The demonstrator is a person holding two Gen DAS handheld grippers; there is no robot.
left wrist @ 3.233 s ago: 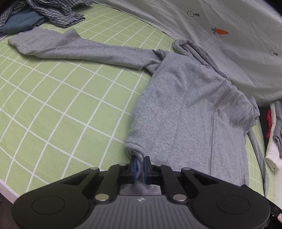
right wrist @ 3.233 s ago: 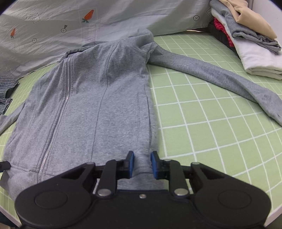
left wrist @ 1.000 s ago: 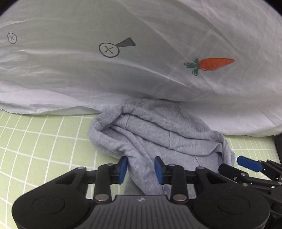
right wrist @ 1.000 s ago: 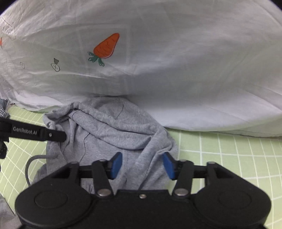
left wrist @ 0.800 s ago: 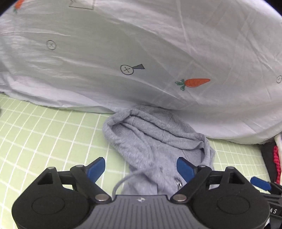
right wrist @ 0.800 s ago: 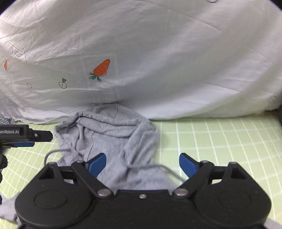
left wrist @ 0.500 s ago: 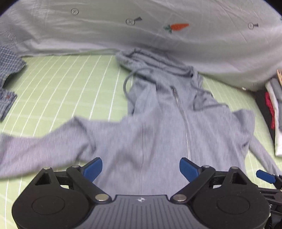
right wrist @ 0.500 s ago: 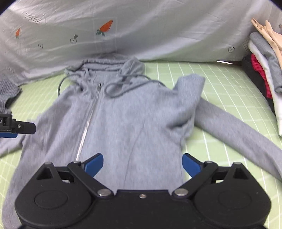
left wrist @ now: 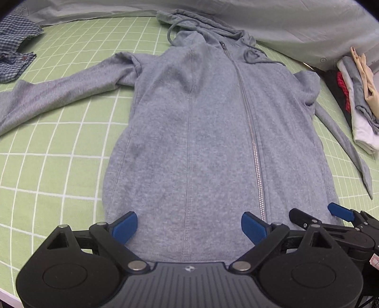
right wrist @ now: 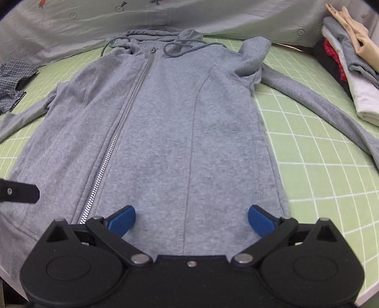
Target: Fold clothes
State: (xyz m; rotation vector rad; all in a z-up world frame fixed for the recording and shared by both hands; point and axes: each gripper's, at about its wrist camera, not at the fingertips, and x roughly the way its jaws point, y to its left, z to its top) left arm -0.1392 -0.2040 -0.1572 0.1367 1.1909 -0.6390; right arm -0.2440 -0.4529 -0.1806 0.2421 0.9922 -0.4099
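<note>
A grey zip-up hoodie (left wrist: 213, 142) lies flat and face up on the green checked bedsheet (left wrist: 59, 154). Its zipper is closed and its hood (left wrist: 196, 21) is at the far end. One sleeve (left wrist: 59, 92) stretches out to the left, the other (right wrist: 319, 104) to the right. My left gripper (left wrist: 189, 226) hovers open over the hem on the left side of the zipper, holding nothing. My right gripper (right wrist: 190, 222) is over the hem (right wrist: 177, 142) to the right of the zipper. Its jaws are opening wide, and the cloth only lies beneath them.
A blue checked shirt (left wrist: 14, 54) lies crumpled at the far left. Folded clothes (right wrist: 350, 59) are stacked at the right edge. A pale grey sheet (left wrist: 296, 23) with small prints is bunched along the back. The bed's near edge runs just under the grippers.
Both grippers were half closed around the hood by the pale sheet. They opened wide and drew back to the hem, so the whole hoodie now shows laid out flat.
</note>
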